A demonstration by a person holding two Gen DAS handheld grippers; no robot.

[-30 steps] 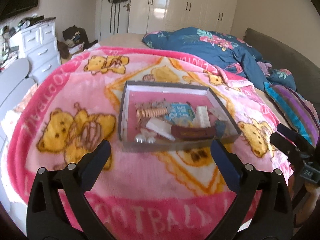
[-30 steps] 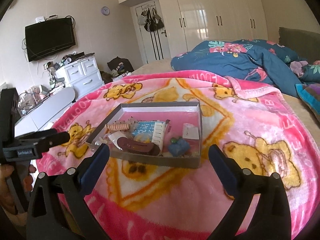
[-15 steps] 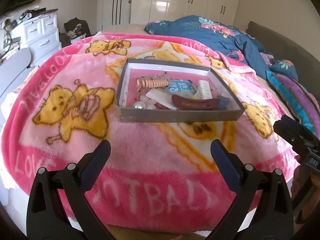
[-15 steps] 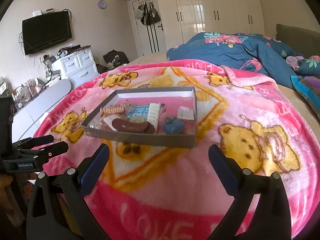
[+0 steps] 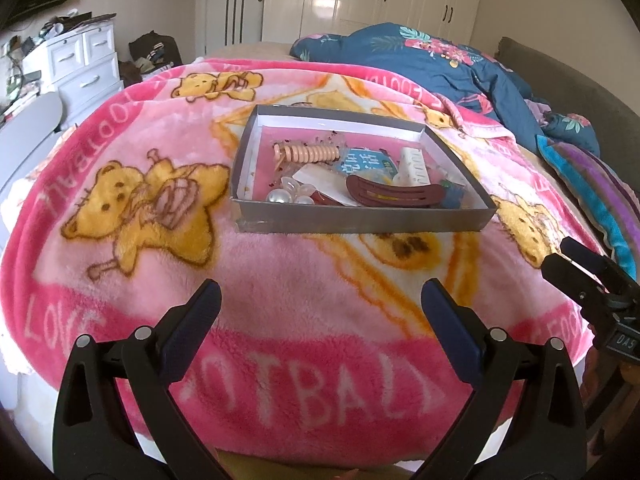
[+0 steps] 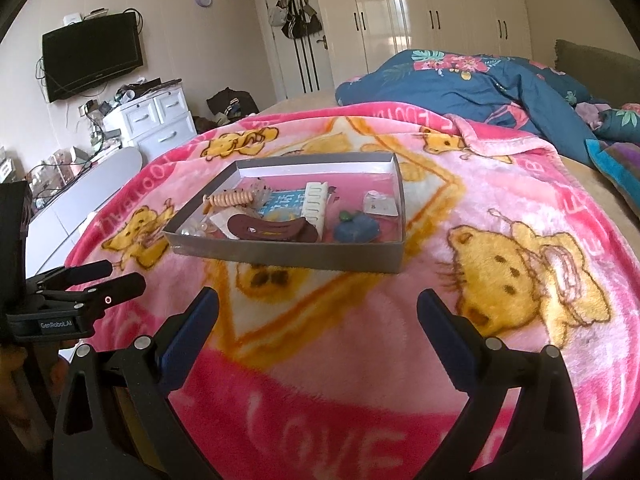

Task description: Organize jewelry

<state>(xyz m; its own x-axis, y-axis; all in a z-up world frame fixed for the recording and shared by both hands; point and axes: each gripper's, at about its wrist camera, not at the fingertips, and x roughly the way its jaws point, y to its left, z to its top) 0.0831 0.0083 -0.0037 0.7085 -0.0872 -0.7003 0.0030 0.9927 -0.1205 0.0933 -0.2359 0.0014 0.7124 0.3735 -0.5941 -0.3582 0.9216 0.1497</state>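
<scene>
Risk: tray sits on soft plush, so any push on its near wall could tip it or slide it.

Both grippers empty, spread wide, low over the pink blanket (image 5: 280, 288): left gripper (image 5: 320, 300), right gripper (image 6: 318, 306).

Further out, grey tray (image 5: 360, 224) w/ jumbled jewelry; brown hair clip (image 5: 394, 196) overlaps its neighbours, prob. snags.

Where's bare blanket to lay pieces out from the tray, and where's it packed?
Free: the pink blanket between the tray's near wall and both open hand-held grippers, left and right; also the bear print left of the tray. Inside the tray, only the far pink strip is bare. Crowded: its near half, around the brown hair clip and pearls.
</scene>
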